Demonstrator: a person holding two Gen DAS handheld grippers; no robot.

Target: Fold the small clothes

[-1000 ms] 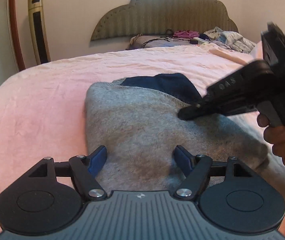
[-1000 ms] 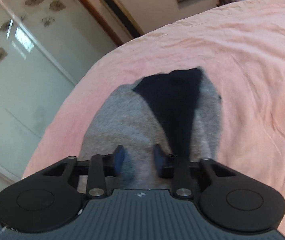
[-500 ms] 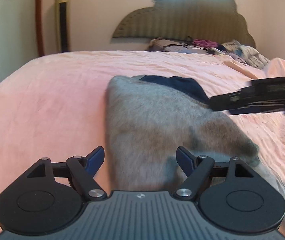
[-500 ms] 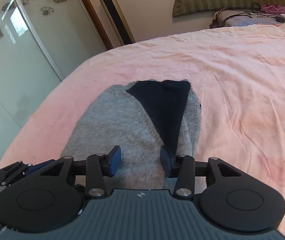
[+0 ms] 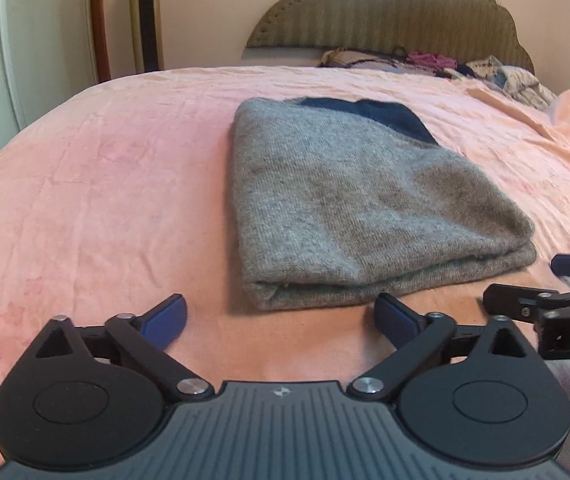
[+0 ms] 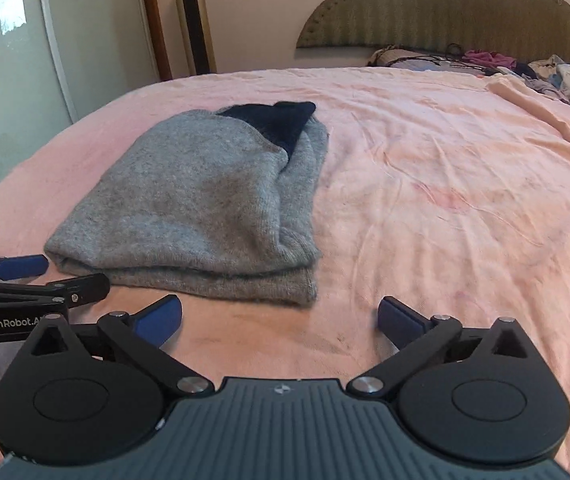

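Note:
A grey knitted garment with a dark navy part at its far end [image 5: 349, 200] lies folded in layers on the pink bedsheet [image 5: 105, 184]. It also shows in the right wrist view [image 6: 205, 200]. My left gripper [image 5: 283, 318] is open and empty, just short of the garment's near edge. My right gripper [image 6: 279, 318] is open and empty, in front of the garment's near right corner. The right gripper's tips show at the right edge of the left wrist view [image 5: 525, 284]. The left gripper's tips show at the left edge of the right wrist view [image 6: 61, 276].
A padded headboard [image 5: 389, 12] stands at the far end of the bed, with a pile of loose clothes [image 5: 513, 78] below it. A gold tower fan [image 6: 195, 20] and a glass sliding door [image 6: 9, 60] stand to the left.
Both grippers have pulled back off the garment toward its near edge and opened wider. The garment now lies flat and folded, free of both grippers.

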